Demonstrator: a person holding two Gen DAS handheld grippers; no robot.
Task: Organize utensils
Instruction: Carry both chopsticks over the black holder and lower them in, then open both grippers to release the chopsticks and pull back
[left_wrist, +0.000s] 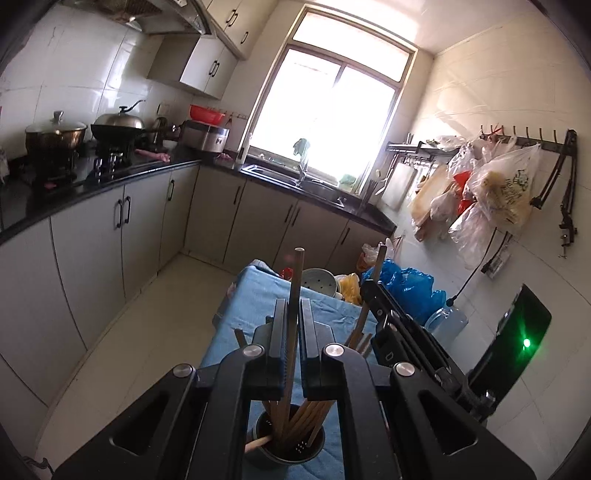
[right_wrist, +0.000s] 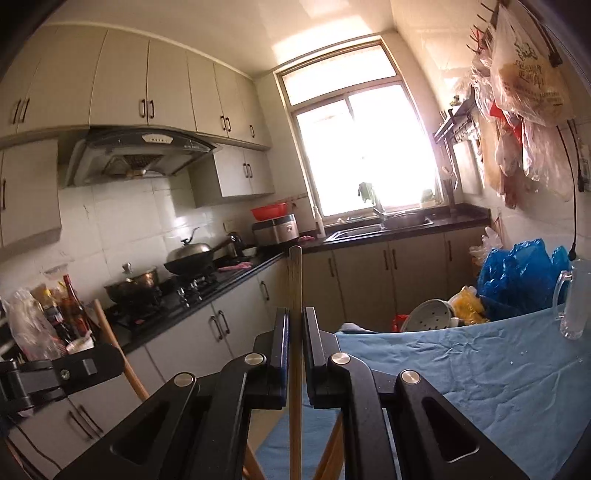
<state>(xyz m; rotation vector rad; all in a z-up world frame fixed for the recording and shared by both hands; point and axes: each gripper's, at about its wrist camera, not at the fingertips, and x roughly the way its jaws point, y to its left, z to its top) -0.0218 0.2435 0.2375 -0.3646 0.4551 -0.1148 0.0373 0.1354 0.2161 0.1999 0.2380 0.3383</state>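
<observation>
My left gripper is shut on a wooden chopstick that stands upright between its jaws. Below it a metal holder cup holds several chopsticks on the blue cloth. My right gripper is shut on another wooden chopstick, also upright. The right gripper shows in the left wrist view, to the right of the left one, with its chopstick. The left gripper's body shows at the left of the right wrist view, with its chopstick.
The blue cloth covers a table. At its far end are a white colander, blue plastic bags and a glass mug. Kitchen counters with stove, pots and sink line the left and far walls.
</observation>
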